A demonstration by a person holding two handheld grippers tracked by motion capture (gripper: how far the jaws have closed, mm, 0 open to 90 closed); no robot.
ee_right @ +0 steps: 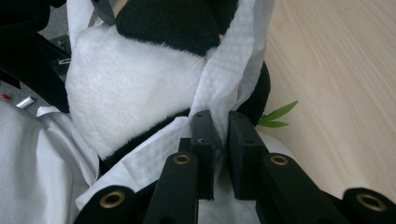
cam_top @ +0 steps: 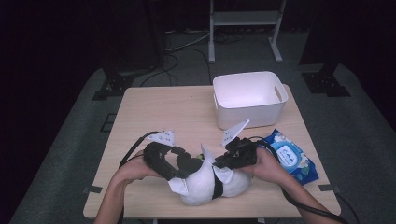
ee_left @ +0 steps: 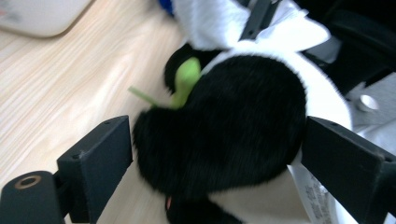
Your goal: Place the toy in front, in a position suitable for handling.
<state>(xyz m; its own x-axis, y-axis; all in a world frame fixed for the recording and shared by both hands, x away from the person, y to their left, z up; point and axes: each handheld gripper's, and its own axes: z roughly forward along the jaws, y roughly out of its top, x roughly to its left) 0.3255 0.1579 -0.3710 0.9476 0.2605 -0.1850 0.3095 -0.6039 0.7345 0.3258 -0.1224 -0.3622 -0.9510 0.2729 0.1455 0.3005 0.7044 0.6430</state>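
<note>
A black-and-white plush panda [cam_top: 205,184] lies at the table's front edge with a green leaf [ee_left: 187,77] on it. My left gripper [cam_top: 184,163] is at the plush's left side. In the left gripper view its jaws [ee_left: 219,140] stand wide apart around a rounded black furry part [ee_left: 233,135], which looks unsqueezed. My right gripper [cam_top: 224,161] is on the plush's upper right side. In the right gripper view the right gripper [ee_right: 220,121] is shut on a white wipe [ee_right: 233,60] draped over the plush [ee_right: 135,93].
A white empty bin [cam_top: 250,116] stands at the back right of the wooden table [cam_top: 163,107]. A blue pack of wet wipes [cam_top: 292,156] lies to the right of my right hand. Bare wood stretches across the left and middle.
</note>
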